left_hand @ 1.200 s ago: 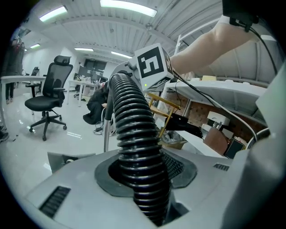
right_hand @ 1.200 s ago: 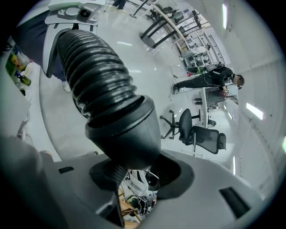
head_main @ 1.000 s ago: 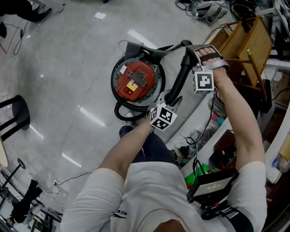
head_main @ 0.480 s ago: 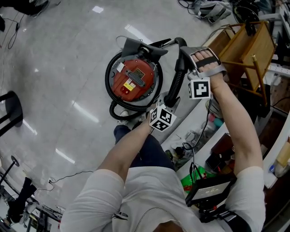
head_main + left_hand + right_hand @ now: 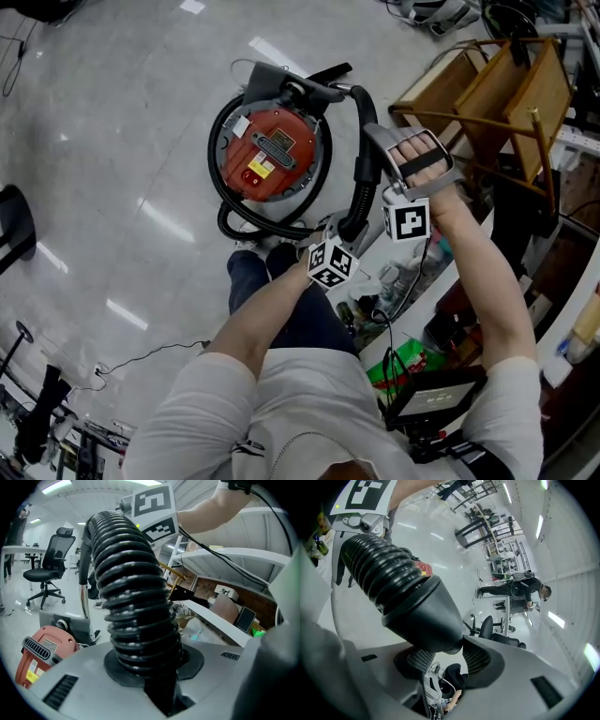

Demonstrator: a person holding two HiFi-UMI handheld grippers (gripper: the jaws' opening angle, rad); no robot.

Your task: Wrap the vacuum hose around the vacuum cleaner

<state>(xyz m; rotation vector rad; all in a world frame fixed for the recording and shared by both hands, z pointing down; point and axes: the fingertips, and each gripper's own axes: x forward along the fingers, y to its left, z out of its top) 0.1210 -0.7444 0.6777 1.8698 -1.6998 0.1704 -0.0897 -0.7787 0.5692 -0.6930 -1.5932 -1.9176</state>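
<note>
My left claw [image 5: 154, 670] has just been closing on the ribbed black hose [image 5: 359, 180], now pinched between its jaws. My right claw [image 5: 440, 654] grips the hose's smooth cuff [image 5: 423, 613]. The hose curls around the red vacuum cleaner [image 5: 267, 155] on the floor [image 5: 112, 112].

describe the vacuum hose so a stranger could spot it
Find the round red-topped vacuum cleaner on the grey floor. The vacuum hose is the thick black tube curling round its base and rising beside it; ribs set it apart from the thin floor cable.
</note>
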